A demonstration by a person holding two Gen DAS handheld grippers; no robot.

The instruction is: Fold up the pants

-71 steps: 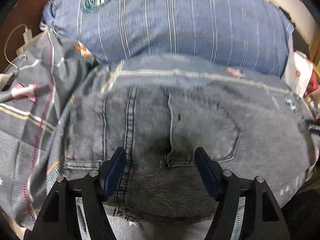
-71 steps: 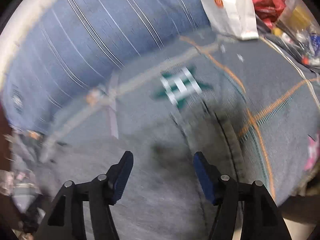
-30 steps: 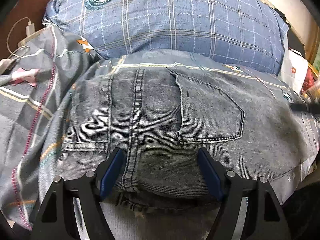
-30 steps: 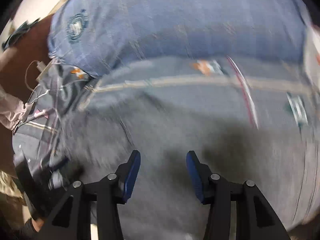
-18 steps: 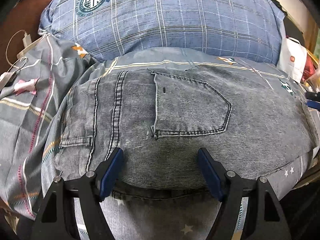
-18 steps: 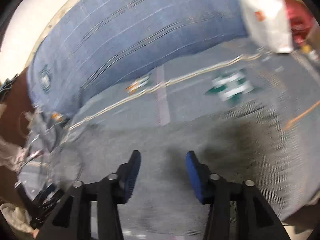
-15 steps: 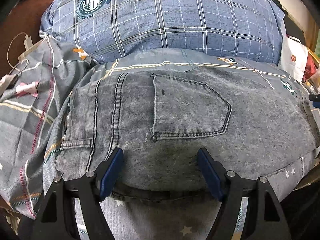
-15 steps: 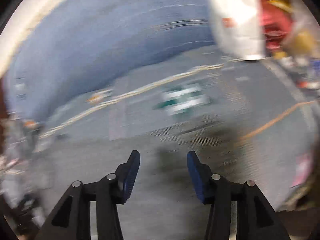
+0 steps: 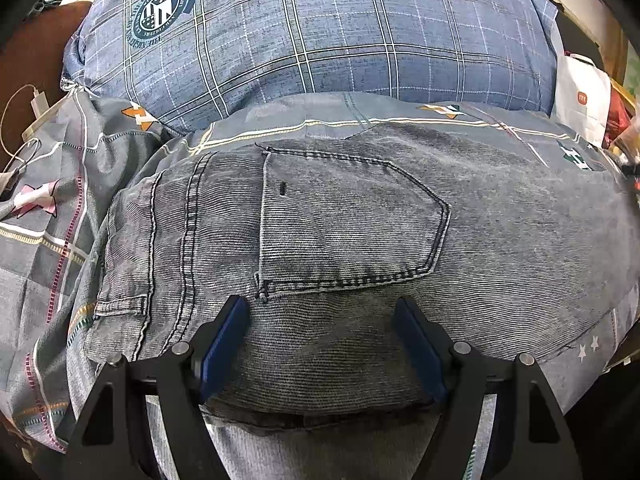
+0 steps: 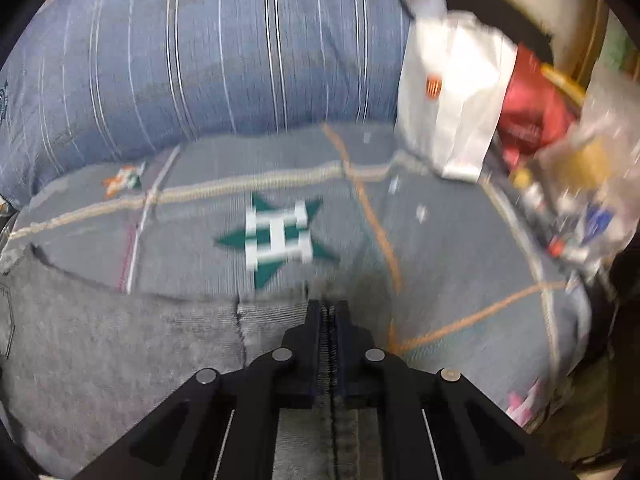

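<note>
Grey denim pants [image 9: 344, 232] lie flat on a grey patterned bedsheet [image 9: 52, 216], back pocket up. My left gripper [image 9: 322, 312] is open, its blue pads [image 9: 224, 336] resting on the denim just below the pocket near the front folded edge. In the right wrist view the pants [image 10: 120, 340] end at a hem at the lower middle. My right gripper [image 10: 328, 312] is shut on the pants' stitched edge at that hem, with a seam running between its jaws.
A large blue plaid pillow [image 9: 320, 32] lies behind the pants. A white paper bag [image 10: 452, 92], a red bag [image 10: 532, 108] and small clutter [image 10: 576, 216] stand at the right. A white charger and cable [image 9: 36, 104] lie at the far left.
My right gripper has swung to the pants' right end and closed on the hem; it was open before. My left gripper stays open on the denim, shifted slightly.
</note>
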